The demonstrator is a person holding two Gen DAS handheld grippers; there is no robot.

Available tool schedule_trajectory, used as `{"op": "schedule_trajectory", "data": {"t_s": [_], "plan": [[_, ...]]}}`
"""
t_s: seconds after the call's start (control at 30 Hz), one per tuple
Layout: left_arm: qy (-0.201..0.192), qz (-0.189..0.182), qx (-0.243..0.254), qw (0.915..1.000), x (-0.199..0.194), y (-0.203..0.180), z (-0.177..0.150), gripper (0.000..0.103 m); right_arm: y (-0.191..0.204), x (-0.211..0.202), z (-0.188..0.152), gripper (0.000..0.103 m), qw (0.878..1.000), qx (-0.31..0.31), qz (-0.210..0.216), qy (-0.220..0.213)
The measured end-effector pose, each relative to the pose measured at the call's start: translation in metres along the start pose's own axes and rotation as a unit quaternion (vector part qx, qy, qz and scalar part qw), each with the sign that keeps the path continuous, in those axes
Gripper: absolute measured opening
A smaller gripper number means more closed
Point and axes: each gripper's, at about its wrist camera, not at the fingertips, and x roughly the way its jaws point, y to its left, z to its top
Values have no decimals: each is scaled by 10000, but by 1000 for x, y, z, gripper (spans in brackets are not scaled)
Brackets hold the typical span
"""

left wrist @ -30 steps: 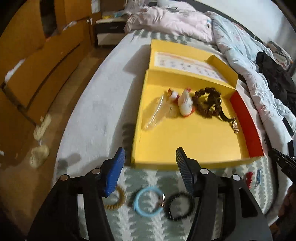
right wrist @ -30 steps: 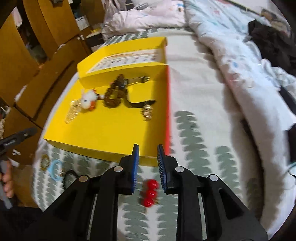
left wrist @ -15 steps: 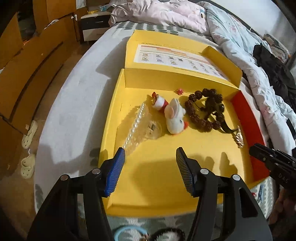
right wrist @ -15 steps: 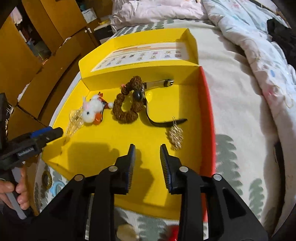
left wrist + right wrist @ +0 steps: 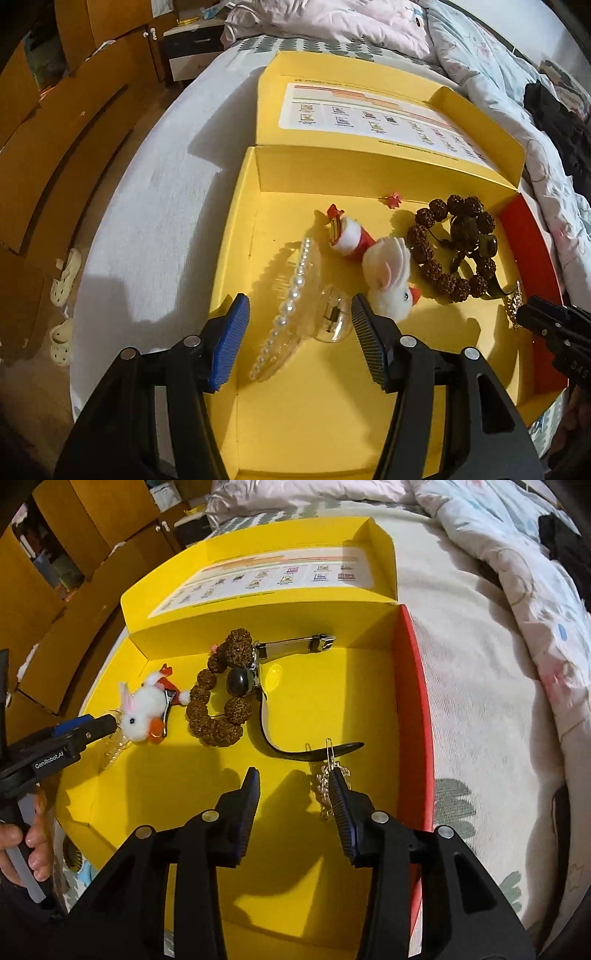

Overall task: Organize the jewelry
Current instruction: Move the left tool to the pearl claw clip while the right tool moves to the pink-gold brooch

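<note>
An open yellow box (image 5: 332, 417) (image 5: 122, 794) lies on the bed. Inside it sit a clear pearl hair claw (image 5: 295, 306), a white rabbit clip (image 5: 388, 280) (image 5: 142, 705), a brown bead bracelet (image 5: 454, 247) (image 5: 218, 701), a black-strapped watch (image 5: 258, 679) and a gold hair clip (image 5: 328, 775). My left gripper (image 5: 299, 336) hangs open just over the pearl claw, whose near part lies between the fingers without touching them. My right gripper (image 5: 293, 805) is opening over the box floor, nothing between its jaws; its right finger (image 5: 341, 812) stands beside the gold clip.
The box lid (image 5: 369, 110) lies folded back behind the box, and the right box wall is red (image 5: 417, 716). Rumpled bedding (image 5: 517, 572) is piled to the right. Wooden cabinets (image 5: 55, 129) and slippers (image 5: 62, 273) are left of the bed. Bracelets (image 5: 79, 867) lie outside the box's near left corner.
Both grippers have moved forward and down from the bed's near edge to over the box interior. The right gripper's jaws have widened. The bracelets and red beads have dropped out of the views' foreground.
</note>
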Motion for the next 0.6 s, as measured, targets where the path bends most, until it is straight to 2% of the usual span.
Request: {"op": "schedule_trajectory", "data": {"t_s": [0.1, 0.23, 0.33, 0.43, 0.6], "plan": [[159, -61, -65, 9998, 5, 1, -1, 57, 4, 3, 2, 45, 9999, -97, -109, 15], [225, -141, -105, 9996, 5, 3, -2, 57, 10, 8, -1, 46, 9984, -278, -465, 135], [375, -217, -30, 9991, 12, 1, -4, 58, 12, 10, -3, 51, 9978, -326, -556, 165], [321, -28, 106, 9994, 13, -4, -5, 58, 14, 14, -4, 52, 9965, -394, -728, 139], [325, -31, 86, 9994, 15, -8, -5, 58, 25, 24, -7, 57, 9908, -672, -1174, 85]]}}
